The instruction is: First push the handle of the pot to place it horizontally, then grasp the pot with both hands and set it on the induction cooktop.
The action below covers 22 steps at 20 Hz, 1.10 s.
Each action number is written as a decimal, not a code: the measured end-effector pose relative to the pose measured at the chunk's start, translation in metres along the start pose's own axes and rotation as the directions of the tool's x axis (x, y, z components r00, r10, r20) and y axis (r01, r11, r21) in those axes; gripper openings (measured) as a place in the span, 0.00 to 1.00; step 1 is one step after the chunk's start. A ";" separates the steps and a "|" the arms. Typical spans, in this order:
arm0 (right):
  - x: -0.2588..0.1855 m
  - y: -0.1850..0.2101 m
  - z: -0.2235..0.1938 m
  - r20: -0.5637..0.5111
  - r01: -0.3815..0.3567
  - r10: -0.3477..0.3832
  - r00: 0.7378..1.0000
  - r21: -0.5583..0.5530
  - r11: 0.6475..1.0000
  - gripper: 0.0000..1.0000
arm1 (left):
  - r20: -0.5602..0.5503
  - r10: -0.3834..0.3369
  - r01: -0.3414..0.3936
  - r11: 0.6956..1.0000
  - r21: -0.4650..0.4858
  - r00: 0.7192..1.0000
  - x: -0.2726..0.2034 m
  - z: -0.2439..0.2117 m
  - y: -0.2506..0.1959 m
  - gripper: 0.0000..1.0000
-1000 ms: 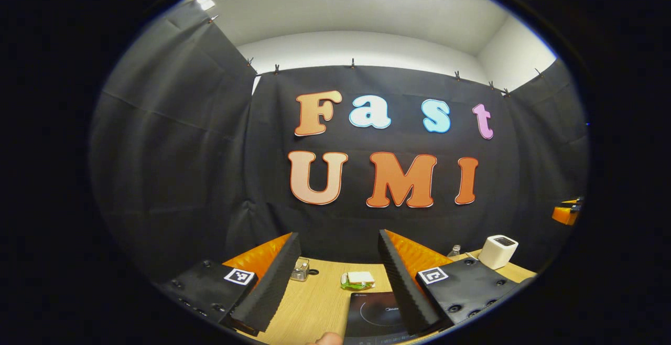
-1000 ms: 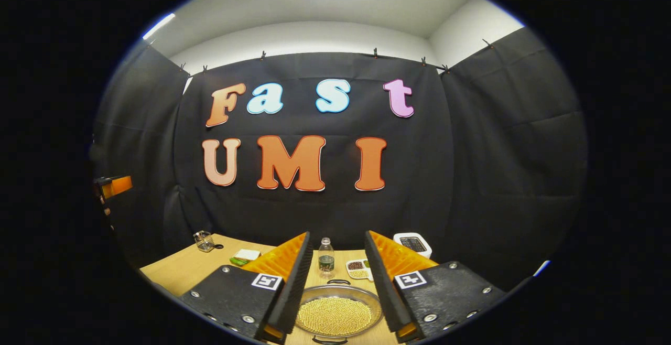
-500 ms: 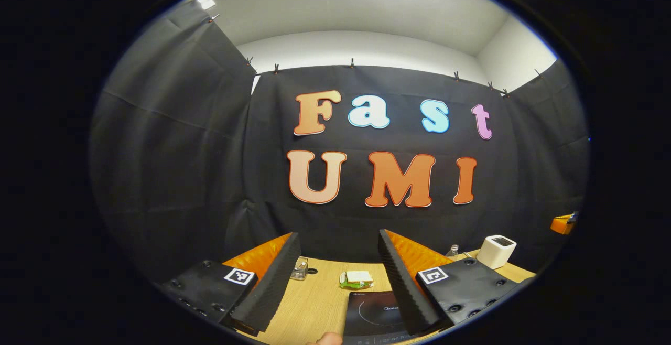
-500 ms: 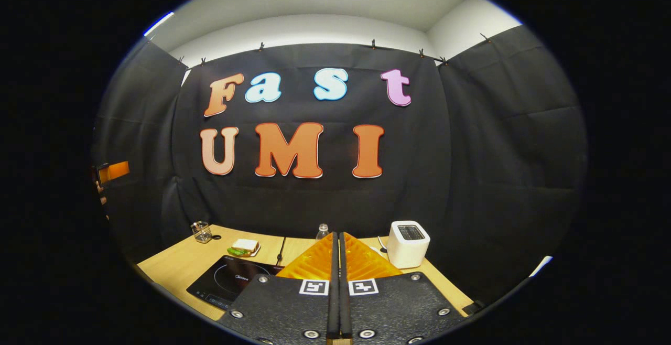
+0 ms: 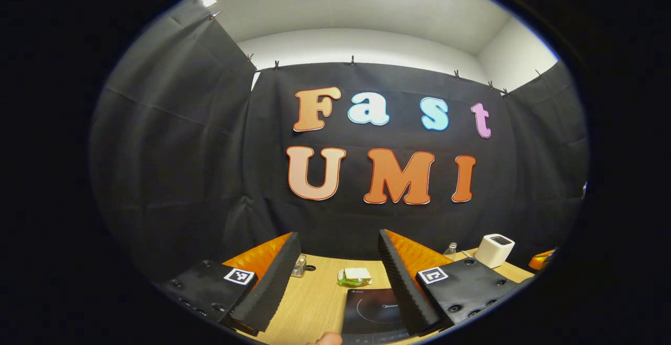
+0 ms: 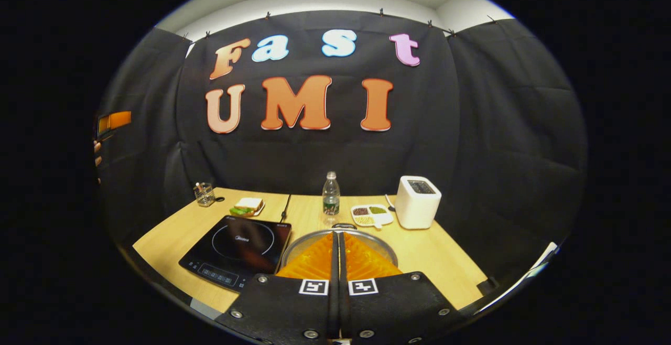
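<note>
So in the right gripper view the right gripper has its two orange fingers pressed flat together with nothing between them, sitting just above the near side of the steel pot. The pot is on the wooden bench, right beside the black induction cooktop, which lies to its left in this view. One small dark handle pokes out at the pot's far rim. Behind the pot there's a water bottle, a little divided dish and a white toaster; a sandwich and a glass jar sit past the cooktop.

Left gripper view: the left gripper is spread wide with nothing in it, held over the bench, with the cooktop under its right finger.
</note>
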State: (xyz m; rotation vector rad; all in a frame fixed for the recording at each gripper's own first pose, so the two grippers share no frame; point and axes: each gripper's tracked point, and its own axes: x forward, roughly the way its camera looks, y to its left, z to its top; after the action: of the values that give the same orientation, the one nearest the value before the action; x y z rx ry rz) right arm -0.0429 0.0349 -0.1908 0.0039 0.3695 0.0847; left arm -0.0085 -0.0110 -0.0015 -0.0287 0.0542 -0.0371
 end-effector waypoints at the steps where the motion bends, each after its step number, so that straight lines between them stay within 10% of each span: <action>1: 0.002 0.007 -0.015 -0.028 -0.022 0.022 0.999 0.016 1.000 0.00 | 0.001 0.001 -0.001 1.000 0.005 1.000 0.000 0.000 0.001 0.98; 22: 0.050 0.046 -0.198 -0.426 -0.085 0.116 0.897 0.091 0.992 0.00 | 0.002 -0.005 0.004 0.999 0.040 1.000 -0.002 0.002 0.006 0.99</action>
State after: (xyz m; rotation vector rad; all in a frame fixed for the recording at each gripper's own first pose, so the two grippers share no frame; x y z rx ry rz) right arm -0.0723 0.0829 -0.3929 0.0749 0.8178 0.1764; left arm -0.0107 -0.0052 0.0003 0.0116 0.0513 -0.0426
